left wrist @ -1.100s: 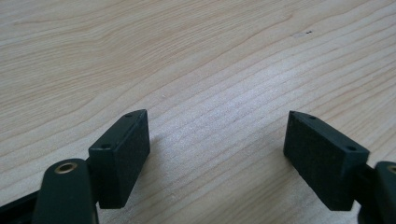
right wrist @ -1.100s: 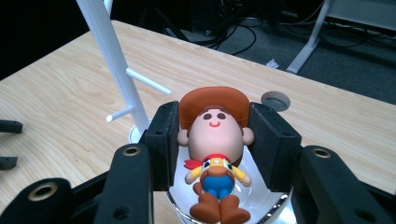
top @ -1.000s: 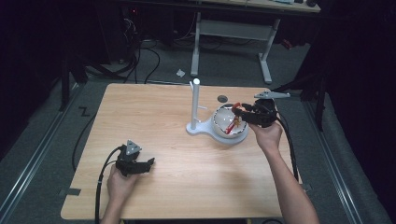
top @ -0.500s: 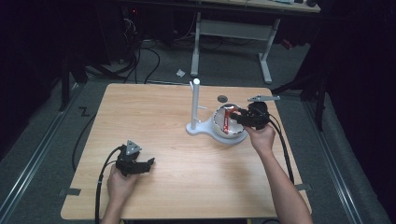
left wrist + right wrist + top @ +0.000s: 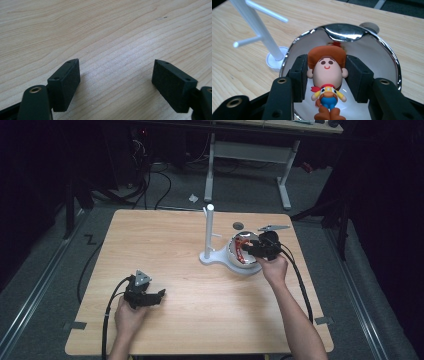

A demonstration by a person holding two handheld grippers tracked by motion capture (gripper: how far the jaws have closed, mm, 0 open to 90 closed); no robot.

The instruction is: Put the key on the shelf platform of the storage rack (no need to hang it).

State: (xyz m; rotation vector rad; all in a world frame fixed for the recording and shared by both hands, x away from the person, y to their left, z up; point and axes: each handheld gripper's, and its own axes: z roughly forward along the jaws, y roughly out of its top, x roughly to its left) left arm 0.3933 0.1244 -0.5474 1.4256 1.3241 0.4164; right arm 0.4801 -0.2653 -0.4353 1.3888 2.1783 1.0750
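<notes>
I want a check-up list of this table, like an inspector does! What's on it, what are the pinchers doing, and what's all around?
Surface: wooden table, bare in front of the left gripper.
Job's things: cowboy toy with brown hat, over the shiny metal bowl; white stand with pegs beside the bowl.
Clutter: small round dark disc behind the bowl; a grey flat piece near the far edge.
Grippers: right gripper has its jaws against the toy's head on both sides; left gripper is wide open, low over the table.
Cables: one black cable trails from the left gripper, another from the right.
Surroundings: dark floor, cables, a white desk frame behind.
</notes>
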